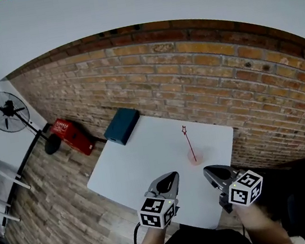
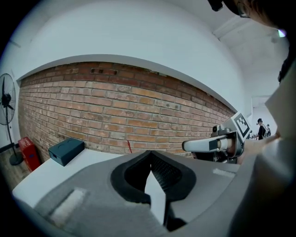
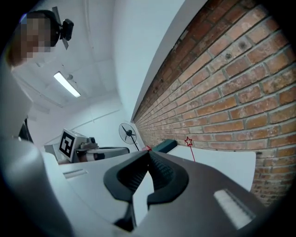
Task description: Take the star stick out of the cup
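A small pink cup [image 1: 195,157] stands on the white table [image 1: 141,160], right of the middle. A thin red star stick [image 1: 189,144] rises from it, leaning slightly left, with its star at the top. Both grippers hover over the table's near edge, short of the cup. My left gripper [image 1: 173,176] is to the cup's near left and my right gripper [image 1: 207,171] to its near right. Each is shut with nothing held. In the left gripper view only a bit of the star stick [image 2: 129,146] shows above the shut jaws. The star stick [image 3: 189,142] shows past the shut right jaws.
A dark teal box [image 1: 122,125] lies at the table's far left corner. A brick wall [image 1: 202,77] runs behind the table. On the wooden floor to the left are a red case [image 1: 72,136] and a standing fan [image 1: 8,112].
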